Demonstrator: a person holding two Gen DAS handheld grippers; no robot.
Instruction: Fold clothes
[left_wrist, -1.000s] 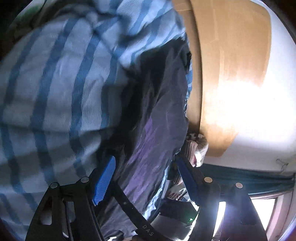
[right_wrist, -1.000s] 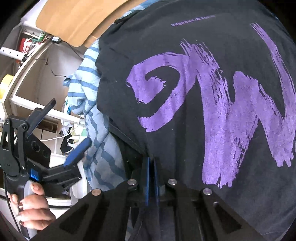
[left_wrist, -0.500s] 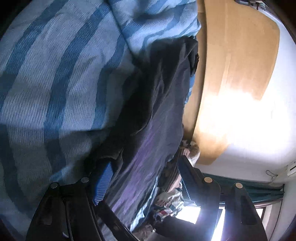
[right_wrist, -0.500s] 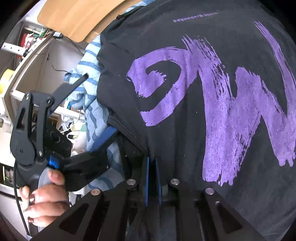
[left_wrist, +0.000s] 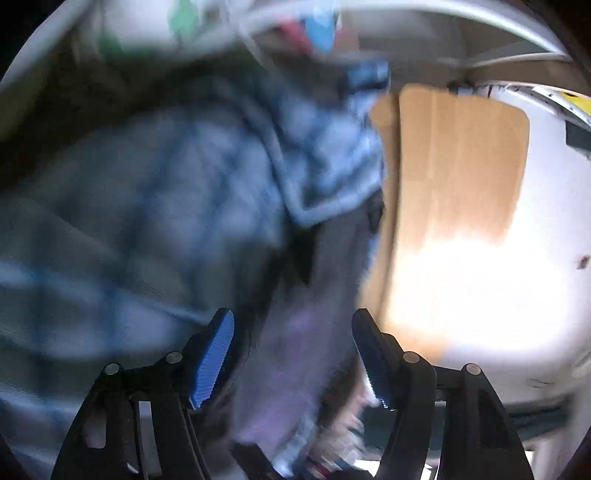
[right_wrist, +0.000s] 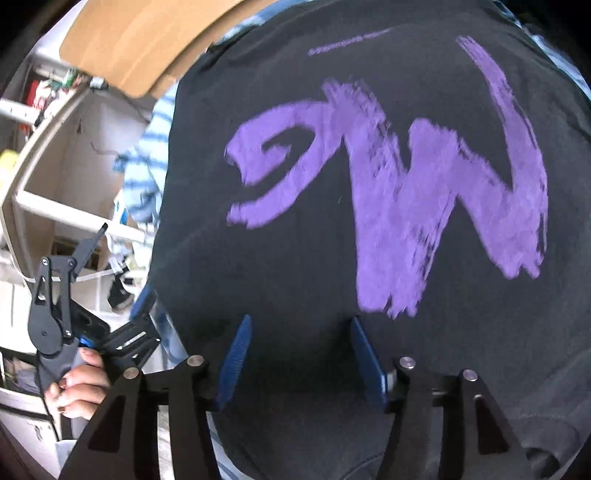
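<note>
Filling most of the right wrist frame, a black T-shirt (right_wrist: 369, 258) with a brushed purple print (right_wrist: 406, 192) is seen spread flat. The right gripper (right_wrist: 301, 354) is held at lower centre, its jaws just opened and standing apart; the blue pads (right_wrist: 236, 354) are set over the dark cloth without pinching it, so the shirt is released. A blue-and-white striped garment (right_wrist: 147, 166) is seen hanging past the shirt's left edge, beside white shelving (right_wrist: 48, 177) in the left of the frame. A tan wooden board (right_wrist: 140, 40) is noted at upper left. At lower left the left gripper (right_wrist: 110, 280) is seen, gripped by a hand (right_wrist: 79, 387), one blue finger at the shirt's edge.

The left wrist frame is heavily blurred. The left gripper (left_wrist: 293, 354) is shown with jaws apart, slightly narrowed; the black T-shirt (left_wrist: 295, 350) lies between the fingers, though contact cannot be told. The striped garment (left_wrist: 147, 221) takes up the left half, the wooden board (left_wrist: 454, 166) the upper right.
</note>
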